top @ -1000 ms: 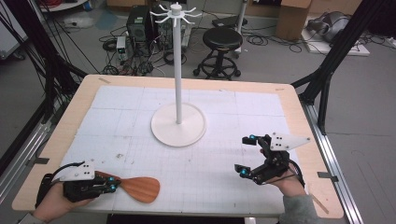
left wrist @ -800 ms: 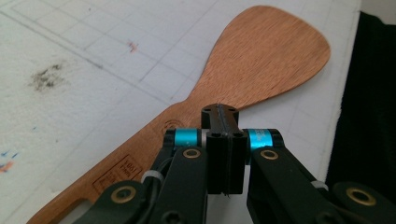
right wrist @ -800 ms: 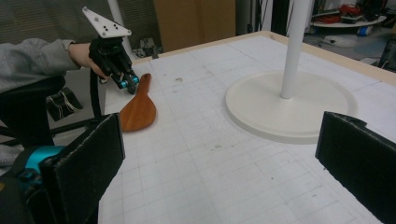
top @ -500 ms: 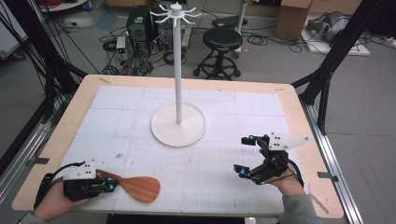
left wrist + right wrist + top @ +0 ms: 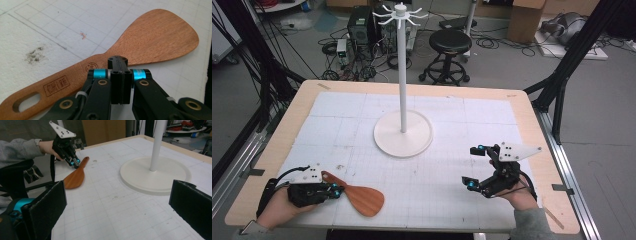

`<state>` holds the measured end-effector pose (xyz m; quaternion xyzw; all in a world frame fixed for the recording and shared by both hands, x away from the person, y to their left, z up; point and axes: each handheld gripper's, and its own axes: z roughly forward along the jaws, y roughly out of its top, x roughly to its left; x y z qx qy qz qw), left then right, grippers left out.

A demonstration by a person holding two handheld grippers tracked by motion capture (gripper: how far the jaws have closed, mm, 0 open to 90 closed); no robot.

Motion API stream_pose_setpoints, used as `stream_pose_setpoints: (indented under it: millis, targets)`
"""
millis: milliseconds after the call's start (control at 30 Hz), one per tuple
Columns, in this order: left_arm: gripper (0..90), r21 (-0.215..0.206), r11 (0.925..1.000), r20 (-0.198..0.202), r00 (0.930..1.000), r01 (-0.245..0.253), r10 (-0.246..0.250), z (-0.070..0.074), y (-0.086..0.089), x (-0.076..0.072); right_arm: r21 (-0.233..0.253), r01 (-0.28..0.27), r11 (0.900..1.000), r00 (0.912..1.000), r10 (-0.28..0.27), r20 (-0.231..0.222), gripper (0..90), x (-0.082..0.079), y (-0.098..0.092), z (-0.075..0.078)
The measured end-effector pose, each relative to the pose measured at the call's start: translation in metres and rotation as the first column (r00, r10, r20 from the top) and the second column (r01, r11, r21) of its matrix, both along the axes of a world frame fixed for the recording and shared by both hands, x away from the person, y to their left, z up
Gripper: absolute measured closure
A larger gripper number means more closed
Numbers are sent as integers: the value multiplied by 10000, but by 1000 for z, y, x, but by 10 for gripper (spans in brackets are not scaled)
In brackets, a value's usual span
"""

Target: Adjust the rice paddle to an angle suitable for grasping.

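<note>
A brown wooden spatula (image 5: 363, 198) lies flat on the white mat near the front left, blade toward the middle. My left gripper (image 5: 337, 190) is shut, its tips right over the spatula's neck. In the left gripper view the jaws (image 5: 120, 75) press together with nothing between them, and the spatula (image 5: 155, 37) stretches past them. My right gripper (image 5: 472, 166) is at the front right, open wide and empty. In the right gripper view the right gripper (image 5: 120, 205) faces the spatula (image 5: 75, 177) and the left gripper (image 5: 75, 163).
A white stand (image 5: 403, 134) with a round base, a tall pole and hooks at its top rises at the middle of the mat. The wooden table's rim (image 5: 532, 115) frames the mat. A stool and cables sit on the floor behind.
</note>
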<state>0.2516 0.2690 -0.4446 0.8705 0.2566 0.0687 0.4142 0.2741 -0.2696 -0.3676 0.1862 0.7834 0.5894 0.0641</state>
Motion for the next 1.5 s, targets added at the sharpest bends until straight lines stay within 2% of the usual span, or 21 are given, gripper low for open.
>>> stream_pose_setpoints:
  millis: [267, 400, 500, 667, 967, 1167, 1200, 1267, 1300, 1367, 1433, 1467, 1500]
  targets:
    - [891, 77, 9996, 127, 9996, -260, 259, 0, -12, 12, -22, 31, 10000, 10000, -31, -46, 1, 1, 0, 0]
    - [894, 63, 9993, -12, 9993, -364, 364, 0, -20, 23, 7, 53, 10000, 10000, -53, 17, 1, 0, -1, 0]
    - [894, 0, 9988, -177, 9986, -493, 493, 1, -23, 25, -39, 70, 10000, 10000, -69, 7, 1, 1, -1, 0]
    - [895, 30, 9979, -147, 9978, -651, 652, 1, -30, 30, -62, 34, 10000, 10000, -35, -72, 1, 1, 0, -1]
    - [895, 35, 9985, -89, 9984, -555, 555, 0, -55, 43, -95, 45, 9999, 10000, -46, -67, 1, 2, 1, -1]
    - [895, 93, 9983, 21, 9983, -583, 583, 0, -59, 44, -89, 47, 9999, 9999, -48, -91, 1, 1, 0, -1]
    - [895, 27, 9985, -21, 9985, -548, 548, 1, -58, 43, -90, 41, 10000, 9999, -42, -104, 1, 1, 0, -1]
    - [895, -176, 9990, 380, 9984, -409, 416, 4, -59, 40, -73, 16, 10000, 10000, -16, -30, 1, 2, 0, -1]
    - [895, -498, 9984, 565, 9980, -249, 277, 10, -61, 35, -93, 12, 10000, 10000, -12, -55, 1, 2, 0, -1]
    - [895, -624, 9979, 622, 9978, -181, 219, 12, -63, 33, -98, 13, 10000, 10000, -13, -55, 1, 2, 0, -1]
    - [895, -909, 9958, 540, 9985, 120, -71, 14, -73, 26, -86, 52, 9999, 9999, -52, -86, 1, 2, -1, -2]
    - [895, -1082, 9940, 353, 9993, 160, -123, 14, -78, 24, -99, 50, 9999, 10000, -50, -66, 1, 2, -1, -2]
    - [893, -1078, 9939, 201, 9996, 230, -209, 13, -82, 23, -84, 32, 10000, 10000, -33, -89, 1, 2, 0, -2]
